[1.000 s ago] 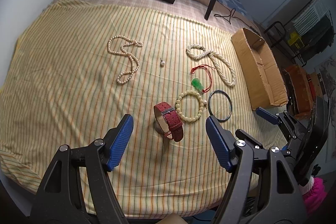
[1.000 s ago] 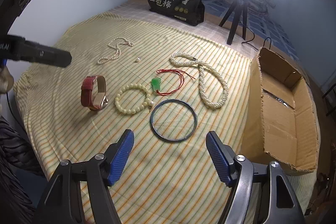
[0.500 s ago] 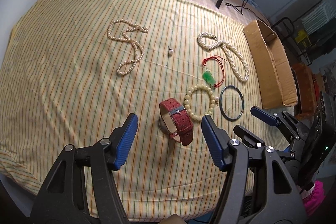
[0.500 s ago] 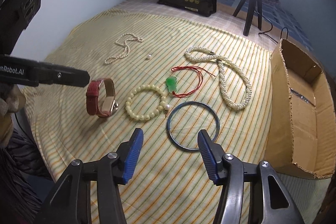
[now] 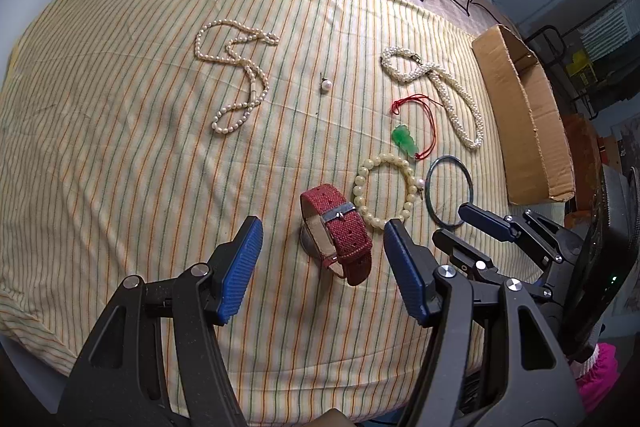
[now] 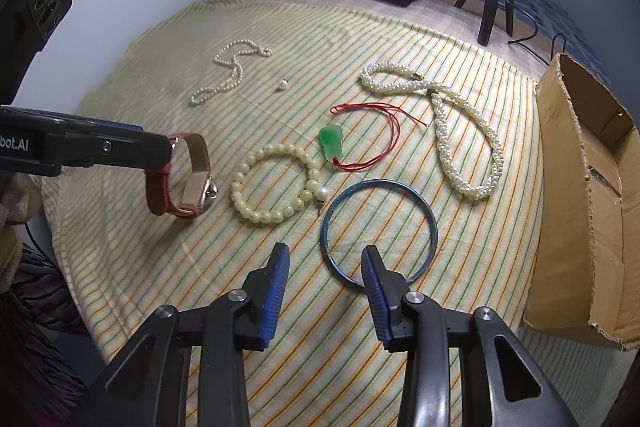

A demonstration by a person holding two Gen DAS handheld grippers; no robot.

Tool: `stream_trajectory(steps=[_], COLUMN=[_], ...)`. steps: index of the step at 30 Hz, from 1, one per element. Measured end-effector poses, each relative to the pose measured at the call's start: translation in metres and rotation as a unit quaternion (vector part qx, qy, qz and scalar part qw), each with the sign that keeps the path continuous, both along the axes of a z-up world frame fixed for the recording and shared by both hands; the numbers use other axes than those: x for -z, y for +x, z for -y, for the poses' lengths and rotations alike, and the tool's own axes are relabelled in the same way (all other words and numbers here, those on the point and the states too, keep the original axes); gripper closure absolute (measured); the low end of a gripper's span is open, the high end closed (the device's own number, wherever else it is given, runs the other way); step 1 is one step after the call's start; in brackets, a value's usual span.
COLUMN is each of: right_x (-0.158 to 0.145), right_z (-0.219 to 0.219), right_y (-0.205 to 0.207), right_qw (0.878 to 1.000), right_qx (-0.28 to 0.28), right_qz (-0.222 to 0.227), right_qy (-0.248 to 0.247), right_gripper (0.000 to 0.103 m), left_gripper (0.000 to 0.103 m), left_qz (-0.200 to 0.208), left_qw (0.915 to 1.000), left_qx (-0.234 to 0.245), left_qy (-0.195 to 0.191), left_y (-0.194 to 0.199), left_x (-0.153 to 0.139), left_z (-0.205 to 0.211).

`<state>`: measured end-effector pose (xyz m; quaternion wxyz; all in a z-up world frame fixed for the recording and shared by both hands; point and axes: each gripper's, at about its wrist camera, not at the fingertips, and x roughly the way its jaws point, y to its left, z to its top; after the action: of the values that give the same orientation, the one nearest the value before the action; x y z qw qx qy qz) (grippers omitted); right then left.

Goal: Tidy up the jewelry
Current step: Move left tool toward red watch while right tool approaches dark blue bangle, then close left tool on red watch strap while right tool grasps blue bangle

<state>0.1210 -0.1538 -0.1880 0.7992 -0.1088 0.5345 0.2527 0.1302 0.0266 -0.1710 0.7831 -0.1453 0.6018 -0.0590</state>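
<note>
My left gripper (image 5: 322, 259) is spread wide around the red watch (image 5: 336, 227), which stands on edge near the front edge of the striped cloth (image 5: 120, 147); my right gripper (image 6: 325, 287) is released too, straddling the near rim of the blue bangle (image 6: 378, 223) nearer the cardboard box (image 6: 592, 195) at the right edge. Risks: the watch may tip if one pad lands first; the thin bangle may skid on the cloth and nudge the bead bracelet (image 6: 276, 183) just beside it.
</note>
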Motion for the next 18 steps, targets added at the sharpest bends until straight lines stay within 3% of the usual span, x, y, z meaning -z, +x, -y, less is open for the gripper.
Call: stream_trajectory(steps=[10, 14, 16, 18], right_x=[0.013, 0.015, 0.016, 0.016], right_z=[-0.013, -0.018, -0.018, -0.019], right_y=[-0.001, -0.005, -0.005, -0.004], right_qw=[0.997, 0.995, 0.995, 0.994], right_qx=[-0.034, -0.048, -0.048, -0.048], right_qz=[0.025, 0.035, 0.035, 0.037], right_qy=[-0.063, -0.082, -0.086, -0.088], right_gripper=[0.068, 0.07, 0.075, 0.082], left_gripper=[0.04, 0.047, 0.048, 0.06], left_qz=[-0.02, -0.029, -0.033, -0.035], left_qw=[0.9998, 0.9996, 0.9995, 0.9994], left_qx=[-0.002, 0.0, 0.0, 0.001], left_qy=[0.003, 0.003, 0.002, 0.001], left_y=[0.004, 0.007, 0.008, 0.008], left_x=[0.014, 0.021, 0.025, 0.025], left_z=[0.0, 0.0, -0.001, -0.002])
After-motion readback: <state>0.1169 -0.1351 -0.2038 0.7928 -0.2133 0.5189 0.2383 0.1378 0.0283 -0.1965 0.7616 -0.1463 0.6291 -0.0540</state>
